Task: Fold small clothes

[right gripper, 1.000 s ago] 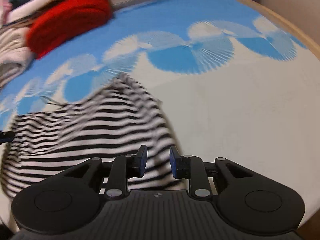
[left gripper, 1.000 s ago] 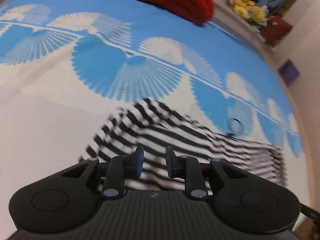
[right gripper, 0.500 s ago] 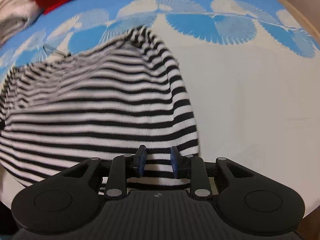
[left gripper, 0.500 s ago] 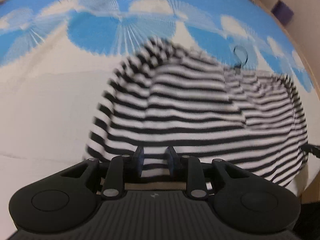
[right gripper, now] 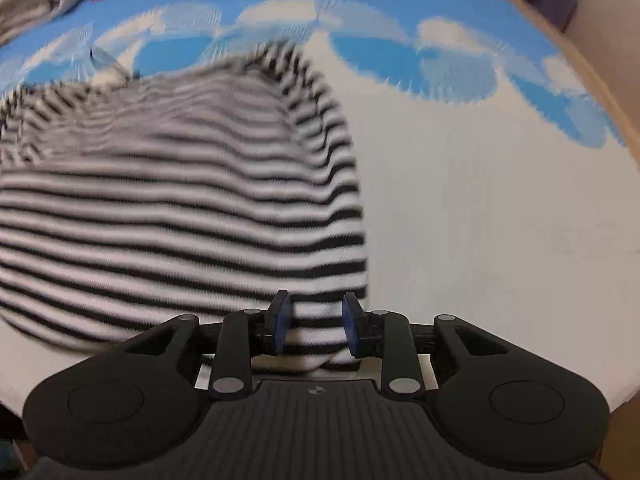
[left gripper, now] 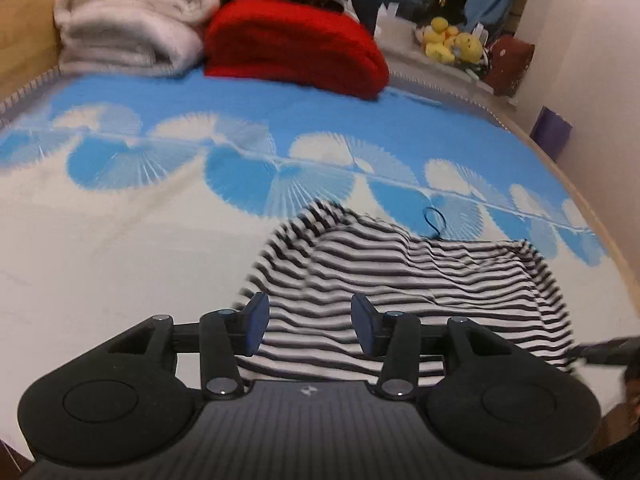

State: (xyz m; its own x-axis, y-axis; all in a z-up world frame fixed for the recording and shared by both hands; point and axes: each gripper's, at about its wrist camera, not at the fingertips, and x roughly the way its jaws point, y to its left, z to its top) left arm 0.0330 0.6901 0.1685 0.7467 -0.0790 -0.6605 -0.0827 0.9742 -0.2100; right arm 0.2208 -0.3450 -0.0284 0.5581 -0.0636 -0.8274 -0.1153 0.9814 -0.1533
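A black-and-white striped garment [left gripper: 400,276] lies rumpled on the bed cover [left gripper: 120,260], which is white with blue fans. My left gripper [left gripper: 310,322] hovers above the garment's near left edge. Its jaws are opening, the pads stand clear of the cloth and nothing is pinched between them. In the right wrist view the striped garment [right gripper: 160,200] fills the left half, blurred. My right gripper [right gripper: 314,322] is shut on a bunched fold at the garment's near right corner, which sits raised between the blue pads.
A folded red blanket [left gripper: 296,44] and rolled white towels [left gripper: 128,28] are stacked at the far end of the bed. Yellow plush toys [left gripper: 448,44] sit on a ledge beyond. A small black loop [left gripper: 434,222] lies at the garment's far edge. The wooden bed rim [left gripper: 592,216] runs along the right.
My left gripper's jaws have spread and it has lifted and pulled back off the garment, bringing the far end of the bed into view. My right gripper keeps its grip on the hem.
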